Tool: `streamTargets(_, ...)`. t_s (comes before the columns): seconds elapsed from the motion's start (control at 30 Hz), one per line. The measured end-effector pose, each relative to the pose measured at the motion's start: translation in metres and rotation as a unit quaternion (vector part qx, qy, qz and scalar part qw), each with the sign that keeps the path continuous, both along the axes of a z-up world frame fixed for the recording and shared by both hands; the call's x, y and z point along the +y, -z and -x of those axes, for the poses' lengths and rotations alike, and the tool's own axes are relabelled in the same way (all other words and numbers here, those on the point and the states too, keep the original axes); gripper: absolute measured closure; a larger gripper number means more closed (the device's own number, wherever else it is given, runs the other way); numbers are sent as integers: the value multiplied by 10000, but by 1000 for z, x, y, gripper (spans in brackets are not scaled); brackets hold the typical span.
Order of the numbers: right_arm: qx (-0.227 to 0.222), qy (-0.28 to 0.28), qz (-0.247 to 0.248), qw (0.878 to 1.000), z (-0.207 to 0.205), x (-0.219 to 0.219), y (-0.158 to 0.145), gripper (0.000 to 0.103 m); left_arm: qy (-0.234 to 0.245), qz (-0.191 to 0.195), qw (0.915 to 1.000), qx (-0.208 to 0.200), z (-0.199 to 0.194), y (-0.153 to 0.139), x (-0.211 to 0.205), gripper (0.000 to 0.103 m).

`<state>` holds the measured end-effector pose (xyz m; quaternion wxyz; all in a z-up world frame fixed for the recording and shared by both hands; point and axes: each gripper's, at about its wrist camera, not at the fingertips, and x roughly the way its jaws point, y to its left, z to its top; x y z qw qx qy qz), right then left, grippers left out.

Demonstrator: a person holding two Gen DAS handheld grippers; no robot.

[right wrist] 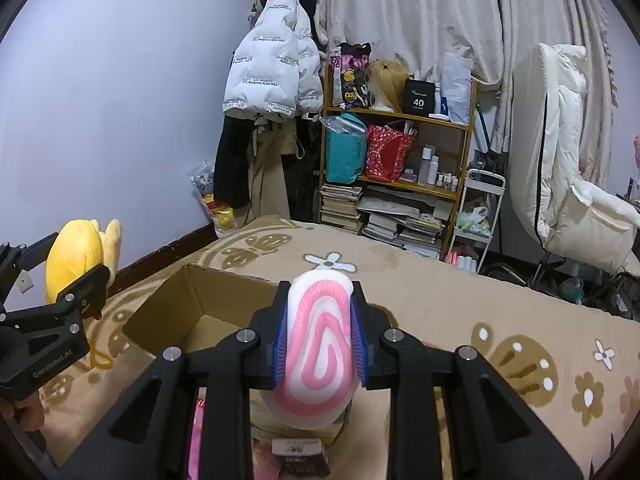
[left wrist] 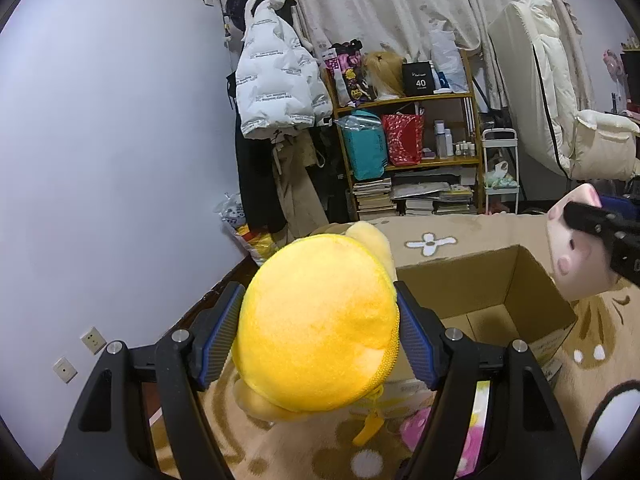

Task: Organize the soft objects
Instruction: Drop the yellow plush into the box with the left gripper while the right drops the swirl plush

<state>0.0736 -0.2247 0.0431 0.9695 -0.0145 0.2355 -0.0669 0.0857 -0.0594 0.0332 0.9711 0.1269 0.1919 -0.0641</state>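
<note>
Plush toys, two, both held above open cardboard box [left wrist: 480, 280].
Left claw [left wrist: 320, 336] clamps yellow plush [left wrist: 320, 320]; right claw [right wrist: 320, 344] clamps pink-and-white plush [right wrist: 320, 344].

Home bedroom: blanketed bed [right wrist: 420, 292], hanging coats [right wrist: 276, 76], bookshelf [right wrist: 400, 152].

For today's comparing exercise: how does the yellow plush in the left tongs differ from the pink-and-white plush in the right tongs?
The yellow plush is one plain colour; the pink-and-white plush has a spiral pattern. The yellow one bulges wide between the left tongs; the pink one is squeezed narrow in the right tongs. Both are gripped and held near the open cardboard box.
</note>
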Motion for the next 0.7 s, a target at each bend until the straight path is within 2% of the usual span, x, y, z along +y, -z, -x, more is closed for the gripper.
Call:
streamTargets(0.17, -17, -47, 75, 10000, -18, -1, 3, 75, 94, -1, 10000, -26, -13, -2, -8, 30)
streamTargets(0.37, 82, -60, 71, 9999, -34, -2, 17, 74, 241, -29, 9996, 146, -27, 4, -20, 30)
streamTargets(0.7, 354, -147, -239, 9990, -43, -12, 41, 73, 545, 115, 9950, 825, -50, 26, -30, 30)
